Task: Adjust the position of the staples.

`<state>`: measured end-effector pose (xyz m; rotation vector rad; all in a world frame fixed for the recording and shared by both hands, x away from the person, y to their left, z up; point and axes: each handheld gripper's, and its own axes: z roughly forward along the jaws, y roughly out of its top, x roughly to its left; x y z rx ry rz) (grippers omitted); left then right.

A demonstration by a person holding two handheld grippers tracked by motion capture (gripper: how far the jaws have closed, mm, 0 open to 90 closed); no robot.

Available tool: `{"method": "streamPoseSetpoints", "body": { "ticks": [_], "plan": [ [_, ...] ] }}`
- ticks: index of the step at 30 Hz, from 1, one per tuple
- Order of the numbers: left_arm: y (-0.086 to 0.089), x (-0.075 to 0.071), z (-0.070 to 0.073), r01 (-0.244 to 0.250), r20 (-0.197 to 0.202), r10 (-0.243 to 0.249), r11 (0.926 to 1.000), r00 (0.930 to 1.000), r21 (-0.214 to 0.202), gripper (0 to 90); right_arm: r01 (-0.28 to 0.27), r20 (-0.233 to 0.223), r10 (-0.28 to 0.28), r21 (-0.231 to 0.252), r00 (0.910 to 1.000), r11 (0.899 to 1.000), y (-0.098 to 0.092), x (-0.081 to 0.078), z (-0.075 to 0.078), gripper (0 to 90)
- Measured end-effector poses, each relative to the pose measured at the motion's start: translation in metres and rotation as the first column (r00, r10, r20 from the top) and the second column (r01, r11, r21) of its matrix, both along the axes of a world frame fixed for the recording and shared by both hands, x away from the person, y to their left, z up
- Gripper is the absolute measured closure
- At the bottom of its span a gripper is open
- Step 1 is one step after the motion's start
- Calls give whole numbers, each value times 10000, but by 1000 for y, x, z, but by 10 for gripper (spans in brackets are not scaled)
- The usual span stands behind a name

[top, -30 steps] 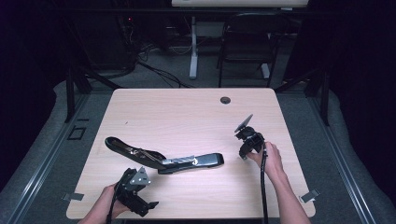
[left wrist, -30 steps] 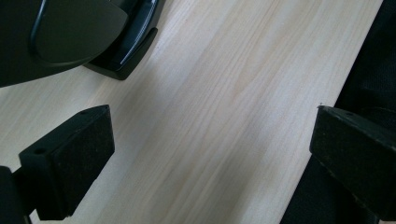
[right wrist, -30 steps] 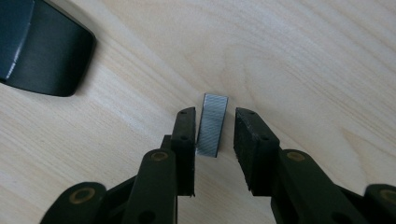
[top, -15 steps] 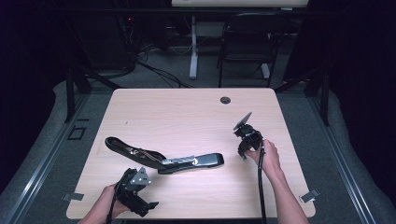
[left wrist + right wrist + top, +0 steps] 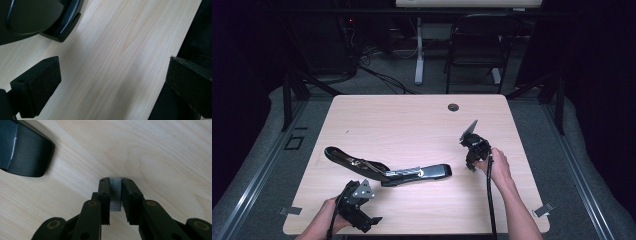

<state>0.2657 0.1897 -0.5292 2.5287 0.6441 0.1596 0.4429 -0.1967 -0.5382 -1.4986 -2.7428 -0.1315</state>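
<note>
On the light wooden table [image 5: 412,125] an opened stapler [image 5: 387,170] lies — the right gripper [image 5: 115,181] has just been closing on a strip of staples [image 5: 115,195]. Loading is left; the left gripper [image 5: 110,82] waits open beside the stapler.

Dark lab or studio, bare wooden table [image 5: 412,120], floor cables [image 5: 382,75], chair [image 5: 477,45]

Counter [image 5: 412,120]: pale wood-grain top, rectangular, rounded corners. Small dark round grommet [image 5: 453,107] set near the far edge, right of centre. Large black stapler [image 5: 387,170] lies open directly on the top, left of centre toward the near edge, its two arms splayed in a shallow V.
</note>
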Motion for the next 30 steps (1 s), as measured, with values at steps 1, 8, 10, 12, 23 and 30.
{"method": "streamPoseSetpoints", "body": {
  "ticks": [1,8,10,12,23,30],
  "plan": [
    [0,0,0,20,-8,-20,10000,10000,18,0,275,188,-280,224,9994,9994,1,-2,-2,774],
    [0,0,0,70,-36,-70,10000,10000,26,0,5,-207,-8,-159,9998,9999,2,2,-1,775],
    [0,0,0,75,-30,-75,10000,10000,14,0,-108,-297,99,-293,9995,9995,2,4,-1,775],
    [0,0,0,75,-31,-75,10000,10000,7,0,49,-282,-54,-185,9996,9998,3,3,-2,775],
    [0,0,0,37,-6,-37,10000,10000,-17,0,-185,-369,173,-316,9992,9993,5,6,-1,784],
    [0,1,0,36,37,-36,10000,10000,-13,0,-406,-334,401,-173,9986,9990,3,6,7,784]
  ]
}}
